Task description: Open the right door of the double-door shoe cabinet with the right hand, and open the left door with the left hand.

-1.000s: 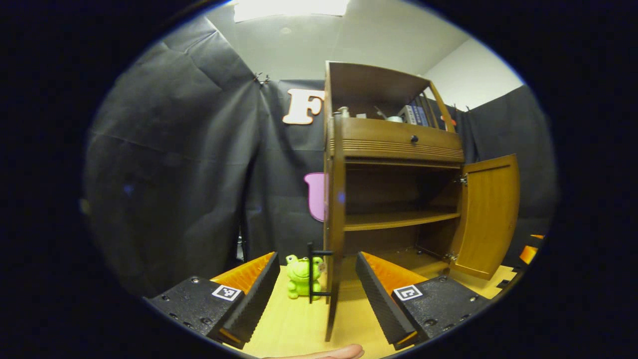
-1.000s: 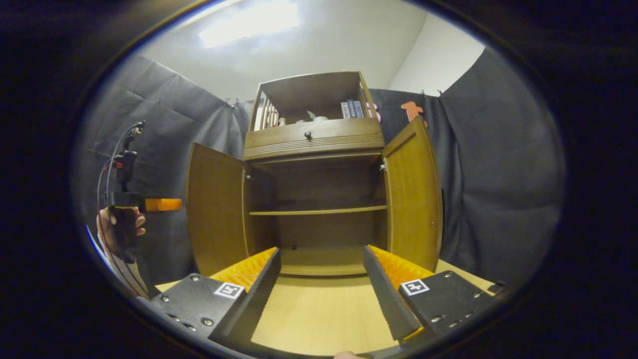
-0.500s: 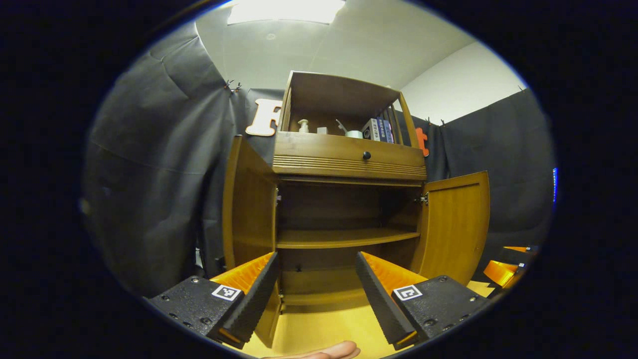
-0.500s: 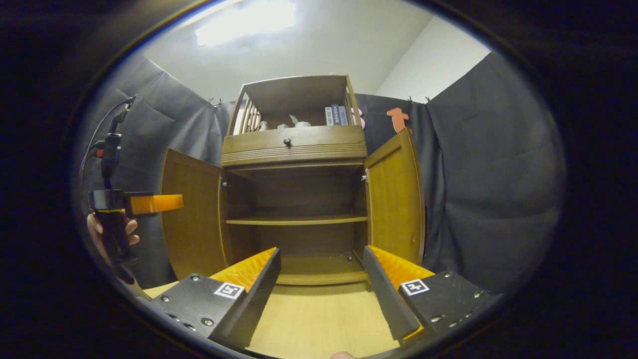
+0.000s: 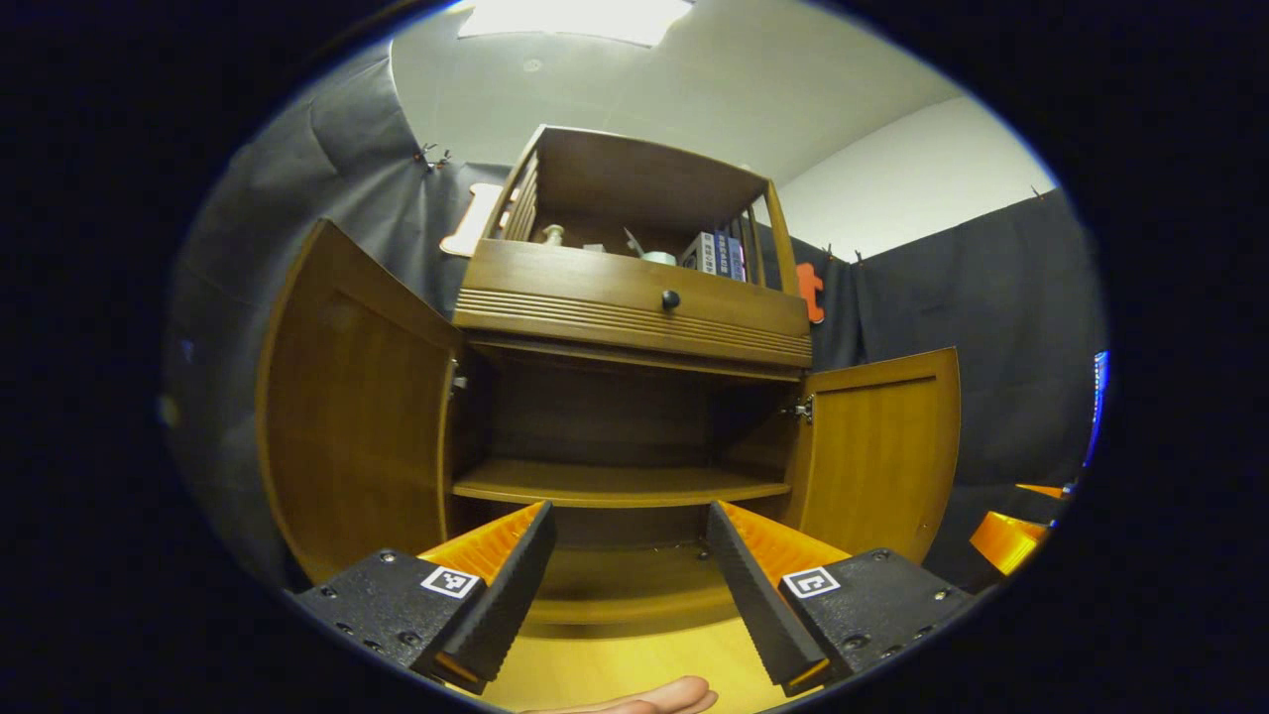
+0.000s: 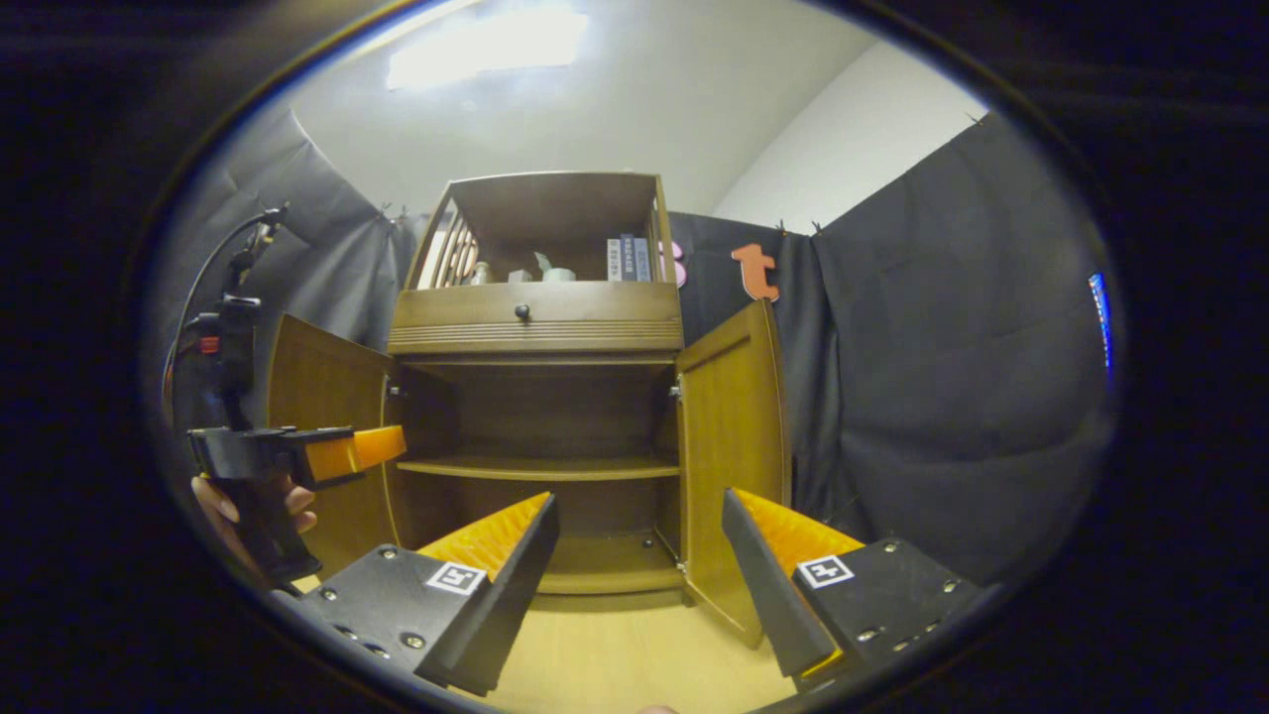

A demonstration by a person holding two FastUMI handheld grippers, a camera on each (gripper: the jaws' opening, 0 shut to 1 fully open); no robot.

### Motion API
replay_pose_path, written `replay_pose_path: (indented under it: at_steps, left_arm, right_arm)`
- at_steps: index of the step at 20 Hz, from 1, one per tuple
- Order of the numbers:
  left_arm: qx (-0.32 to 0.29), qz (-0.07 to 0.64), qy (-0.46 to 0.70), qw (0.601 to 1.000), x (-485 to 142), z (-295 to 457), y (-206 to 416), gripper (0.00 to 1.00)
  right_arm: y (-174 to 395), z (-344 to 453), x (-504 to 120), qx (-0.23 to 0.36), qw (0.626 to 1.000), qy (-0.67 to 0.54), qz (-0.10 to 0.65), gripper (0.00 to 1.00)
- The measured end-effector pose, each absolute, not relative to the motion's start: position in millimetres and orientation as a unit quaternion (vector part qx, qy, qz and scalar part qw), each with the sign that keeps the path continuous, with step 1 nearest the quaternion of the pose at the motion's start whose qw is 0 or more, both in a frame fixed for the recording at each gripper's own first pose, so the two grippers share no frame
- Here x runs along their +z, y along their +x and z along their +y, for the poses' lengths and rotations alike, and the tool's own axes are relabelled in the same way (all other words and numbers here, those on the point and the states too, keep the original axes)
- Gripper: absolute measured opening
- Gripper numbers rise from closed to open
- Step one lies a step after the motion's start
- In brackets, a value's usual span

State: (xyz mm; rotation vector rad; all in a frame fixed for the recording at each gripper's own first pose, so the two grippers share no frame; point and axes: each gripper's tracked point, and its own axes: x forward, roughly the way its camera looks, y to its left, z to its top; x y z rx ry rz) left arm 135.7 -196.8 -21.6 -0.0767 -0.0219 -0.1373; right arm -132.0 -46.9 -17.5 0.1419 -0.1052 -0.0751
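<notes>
The shoe cabinet (image 5: 634,416) stands straight ahead of us on the table (image 5: 634,654), and both of its doors are swung wide: the left door (image 5: 352,416) is folded out to our left with its inner face toward us, and the right door (image 5: 877,451) is turned out to our right, hinged on its tall upright edge. Between them the lower compartment lies bare, with one shelf (image 5: 615,484) across it and the drawer (image 5: 634,307) above. We judge the task done or all but done. Our left tongs (image 5: 627,565) are open and hold nothing, aimed at the gap between the doors, well short of either. Our right tongs (image 6: 639,570) are likewise open and empty; from the right gripper view the right door (image 6: 732,466) stands edge-on just ahead of them, so that hand is the nearer to it. The left tongs (image 6: 332,453) hang off to the side beside the left door (image 6: 322,416), in a hand (image 6: 248,501). We see free room behind both, so any coming move is a plain pull back toward us.
</notes>
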Motion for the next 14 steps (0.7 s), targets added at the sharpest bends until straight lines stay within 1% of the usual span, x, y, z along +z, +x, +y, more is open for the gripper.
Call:
replay_pose_path:
  at_steps: [1, 2, 3, 4, 5, 6, 7, 8, 9, 10, 12, 13, 14]
  left_arm:
    - [-0.075, -0.010, -0.037, 0.996, -24.2, -203.9, 142.0, 0.92]
    - [-0.080, -0.009, -0.033, 0.996, -26.5, -209.7, 145.3, 0.95]
    - [-0.085, -0.009, -0.028, 0.996, -29.9, -215.9, 149.8, 0.92]
    - [-0.094, -0.012, -0.018, 0.995, -30.7, -222.8, 153.2, 0.95]
    - [-0.101, -0.009, -0.011, 0.995, -34.9, -228.3, 156.6, 0.92]
    - [-0.108, -0.006, -0.006, 0.994, -39.2, -232.5, 159.7, 0.95]
    - [-0.111, -0.001, -0.001, 0.994, -43.9, -236.2, 162.6, 0.95]
    - [-0.108, 0.008, 0.002, 0.994, -49.4, -236.4, 164.7, 0.92]
    - [-0.109, 0.014, 0.003, 0.994, -53.1, -238.8, 166.3, 0.95]
    - [-0.110, 0.016, 0.005, 0.994, -55.3, -242.2, 165.7, 0.96]
    - [-0.117, 0.016, 0.023, 0.993, -57.7, -246.4, 167.9, 0.95]
    - [-0.117, 0.012, 0.030, 0.993, -57.3, -245.5, 169.0, 0.93]
    - [-0.114, 0.012, 0.027, 0.993, -57.2, -242.7, 170.3, 0.96]
  right_arm:
    - [-129.4, -49.3, -18.6, -0.043, 0.995, 0.071, -0.051, 0.98]
    - [-125.5, -49.9, -20.1, -0.046, 0.995, 0.072, -0.049, 0.94]
    - [-120.4, -47.7, -21.4, -0.046, 0.995, 0.071, -0.046, 0.98]
    - [-115.0, -45.4, -23.4, -0.046, 0.996, 0.070, -0.043, 1.00]
    - [-110.0, -42.6, -23.9, -0.045, 0.996, 0.071, -0.042, 0.98]
    - [-105.5, -38.1, -25.0, -0.041, 0.996, 0.071, -0.040, 0.98]
    - [-100.4, -33.2, -26.2, -0.037, 0.996, 0.071, -0.038, 0.99]
    - [-95.8, -29.6, -30.8, -0.036, 0.996, 0.071, -0.033, 0.99]
    - [-91.7, -25.6, -35.5, -0.037, 0.997, 0.068, -0.025, 0.98]
    - [-89.3, -20.6, -42.5, -0.037, 0.997, 0.062, -0.015, 0.98]
    - [-84.3, -10.1, -57.8, -0.036, 0.998, 0.050, 0.009, 0.98]
    - [-84.3, -5.7, -65.3, -0.036, 0.998, 0.044, 0.025, 0.98]
    - [-87.6, -4.3, -71.5, -0.041, 0.998, 0.039, 0.033, 0.99]
